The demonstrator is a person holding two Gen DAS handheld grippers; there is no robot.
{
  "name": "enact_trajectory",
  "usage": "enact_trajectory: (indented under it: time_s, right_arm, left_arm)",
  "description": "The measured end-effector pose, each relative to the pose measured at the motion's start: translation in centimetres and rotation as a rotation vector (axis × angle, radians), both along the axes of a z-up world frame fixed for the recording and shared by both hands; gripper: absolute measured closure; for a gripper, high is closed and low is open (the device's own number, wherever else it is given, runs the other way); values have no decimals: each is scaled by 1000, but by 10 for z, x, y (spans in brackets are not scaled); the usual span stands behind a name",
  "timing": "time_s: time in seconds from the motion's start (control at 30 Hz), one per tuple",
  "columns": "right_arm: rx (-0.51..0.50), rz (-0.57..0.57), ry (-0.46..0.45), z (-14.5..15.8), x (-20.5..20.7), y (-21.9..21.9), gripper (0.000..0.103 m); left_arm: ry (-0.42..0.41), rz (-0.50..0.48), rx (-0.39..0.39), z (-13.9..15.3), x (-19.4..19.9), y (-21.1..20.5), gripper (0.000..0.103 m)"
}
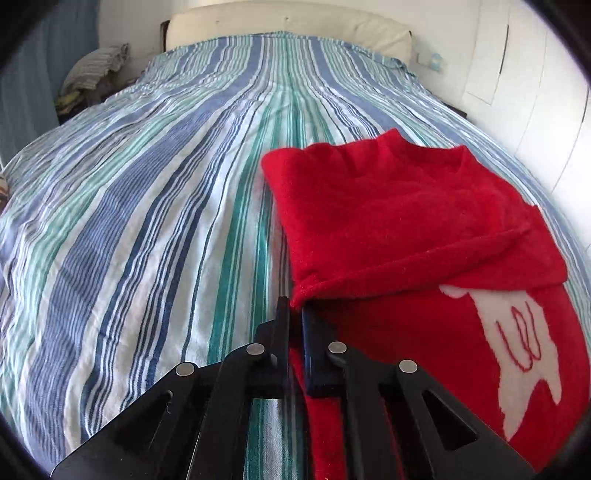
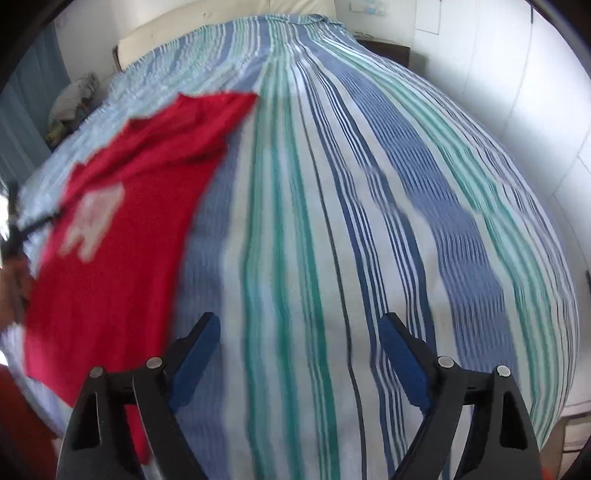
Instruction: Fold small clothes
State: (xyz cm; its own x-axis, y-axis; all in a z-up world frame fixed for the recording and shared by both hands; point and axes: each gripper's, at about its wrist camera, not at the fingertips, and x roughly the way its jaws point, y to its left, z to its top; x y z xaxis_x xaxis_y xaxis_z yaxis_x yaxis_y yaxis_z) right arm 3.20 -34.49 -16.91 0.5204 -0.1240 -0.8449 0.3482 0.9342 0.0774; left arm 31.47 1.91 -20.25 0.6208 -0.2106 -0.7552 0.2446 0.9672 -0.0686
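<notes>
**Left tool pinches the red garment; right tool spread over bare bedspread**

The left wrist view shows the left tool with its fingers drawn together on a folded edge of the red garment, the fabric nipped right at the fingertips. Ahead and to the right of that tool the garment lies on the striped bedspread, its upper part doubled over toward the tool so that a fold line runs across it. Only this view gives the white printed figure sharply, with red line marks on it, just right of the tool.

The right wrist view shows the right tool with its blue-padded fingers wide apart and nothing between them, over the bedspread. The garment lies to the left of this tool, reaching down beside its left finger. Here the white print is smeared by blur, as are the stripes.

At the far left edge of the right view, a thin dark bar and part of a hand show beside the garment, too cut off to make out clearly. The garment's lower edge is hidden behind the tool bodies in both views. A cream headboard stands beyond the bed.
</notes>
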Motion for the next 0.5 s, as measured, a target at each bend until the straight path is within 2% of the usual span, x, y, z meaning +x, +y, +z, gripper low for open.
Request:
enact_trajectory:
  time_s: [0.1, 0.17, 0.23, 0.3, 0.43, 0.5]
  right_arm:
    - [186, 41, -72, 37, 50, -13, 24]
    - [361, 54, -109, 47, 97, -23, 25]
    - [535, 48, -94, 39, 146, -30, 30]
    - [709, 4, -47, 19, 194, -32, 32]
    - [908, -84, -2, -18, 246, -15, 36]
    - [926, -114, 5, -30, 261, -4, 38]
  left_arm:
    - [-8, 0, -4, -2, -3, 0, 99]
    - [-2, -1, -10, -5, -2, 1, 99]
    - [4, 1, -17, -8, 1, 2, 99]
    - [4, -1, -17, -10, 1, 2, 98]
    - [6, 1, -37, -13, 1, 4, 98]
    - [5, 3, -50, -14, 1, 5, 98]
